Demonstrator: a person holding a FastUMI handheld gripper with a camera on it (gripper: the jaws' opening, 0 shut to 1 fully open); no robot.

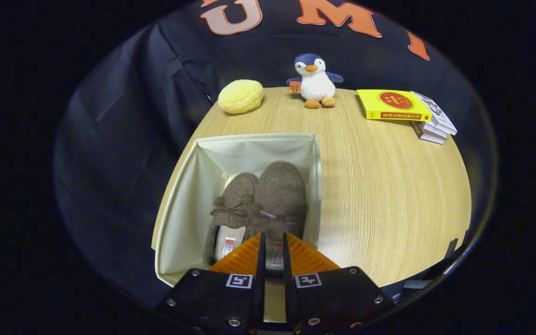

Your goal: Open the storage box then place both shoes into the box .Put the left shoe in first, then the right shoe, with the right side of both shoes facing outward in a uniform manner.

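Wooden counter [389,195] carries open storage box [189,195]. Claw [272,249] above near rim, fingers nearly together, narrow gap, gripping nothing visible. Both shoes [258,204] lie inside, just ahead, long axes running away from claw. Beyond: penguin toy [315,80], books [405,109].

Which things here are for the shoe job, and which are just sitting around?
For the job: box, open; two shoes inside it; gripper, fingers nearly closed over one shoe's heel.
Just lying about: penguin toy, yellow bun, stack of books, table.
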